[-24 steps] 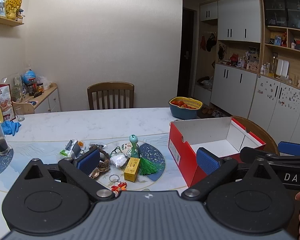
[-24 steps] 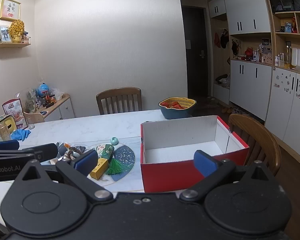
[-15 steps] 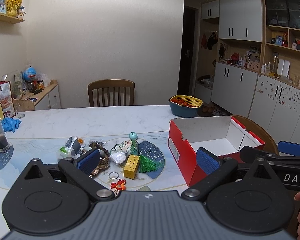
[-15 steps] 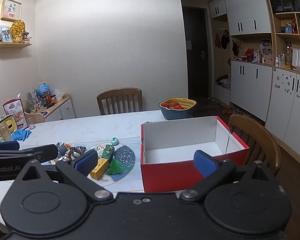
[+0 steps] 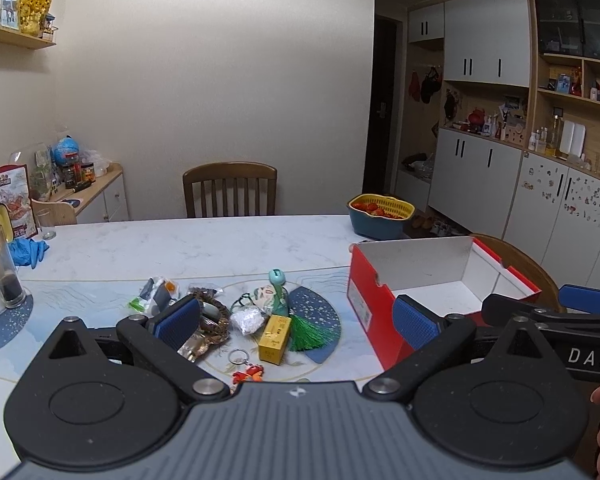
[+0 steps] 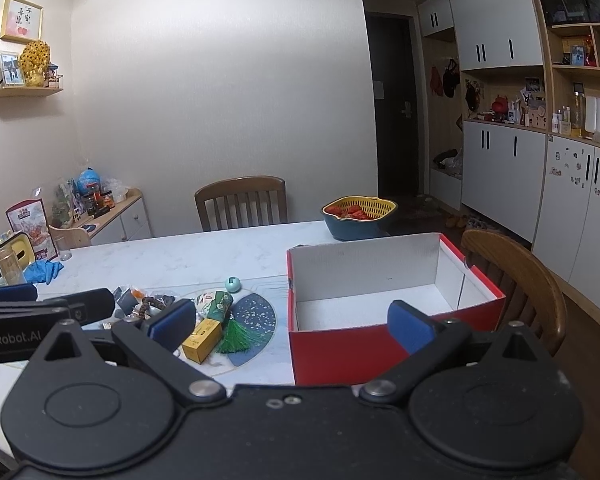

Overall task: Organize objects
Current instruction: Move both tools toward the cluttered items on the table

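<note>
A heap of small items lies on the round placemat (image 5: 320, 308): a yellow box (image 5: 275, 339), a green tassel (image 5: 310, 332), a mint egg-shaped piece (image 5: 277, 276), a white pouch (image 5: 247, 319), a keyring with a red charm (image 5: 247, 372) and wrapped packets (image 5: 156, 294). An empty red shoebox (image 5: 440, 292) with white inside stands to their right. My left gripper (image 5: 296, 322) hangs open above the heap, nothing between its pads. My right gripper (image 6: 292, 326) is open too, over the box's near-left corner (image 6: 296, 336); the yellow box (image 6: 202, 344) lies beside its left pad.
A blue bowl with a yellow strainer (image 5: 381, 216) sits at the table's far right corner. A glass jar (image 5: 0, 268), blue gloves (image 5: 28, 250) and a snack bag (image 5: 10, 200) stand at the left. Wooden chairs (image 5: 230, 190) (image 6: 516, 288) flank the table.
The left wrist view has tipped down slightly, so the heap sits a little higher in frame. The right gripper has hardly moved. Both jaws stay wide.
</note>
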### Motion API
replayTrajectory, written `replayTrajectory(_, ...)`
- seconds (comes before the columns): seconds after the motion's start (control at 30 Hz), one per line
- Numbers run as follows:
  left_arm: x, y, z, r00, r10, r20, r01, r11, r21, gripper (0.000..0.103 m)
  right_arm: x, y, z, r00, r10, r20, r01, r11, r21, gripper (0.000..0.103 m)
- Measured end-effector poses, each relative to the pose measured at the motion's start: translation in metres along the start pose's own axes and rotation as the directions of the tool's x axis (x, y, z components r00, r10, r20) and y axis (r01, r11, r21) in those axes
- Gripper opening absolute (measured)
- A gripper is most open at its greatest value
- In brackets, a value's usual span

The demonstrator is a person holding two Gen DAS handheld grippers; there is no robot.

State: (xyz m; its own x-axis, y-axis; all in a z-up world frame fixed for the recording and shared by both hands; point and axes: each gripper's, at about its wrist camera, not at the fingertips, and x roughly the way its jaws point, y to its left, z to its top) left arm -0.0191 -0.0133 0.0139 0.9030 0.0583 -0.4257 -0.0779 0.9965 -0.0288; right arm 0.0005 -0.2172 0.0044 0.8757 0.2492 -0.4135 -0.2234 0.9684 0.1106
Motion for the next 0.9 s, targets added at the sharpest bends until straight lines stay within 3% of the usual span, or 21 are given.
replayTrajectory(0.6, 0.054, 0.063, 0.009, 0.997, -0.037, -0.066, 0.035, 0.999, -0.031, 0.103, 0.057, 0.049, 0.003, 0.997, -0.019, -0.069, 0.017, 0.999, -0.028, 0.102)
replayTrajectory(0.9, 0.095, 0.113, 0.015, 0.994, -0.054, -0.097, 0.051, 0.998, -0.041, 0.103, 0.092, 0.079, -0.001, 0.991, -0.039, -0.126, 0.032, 0.998, -0.054, 0.101)
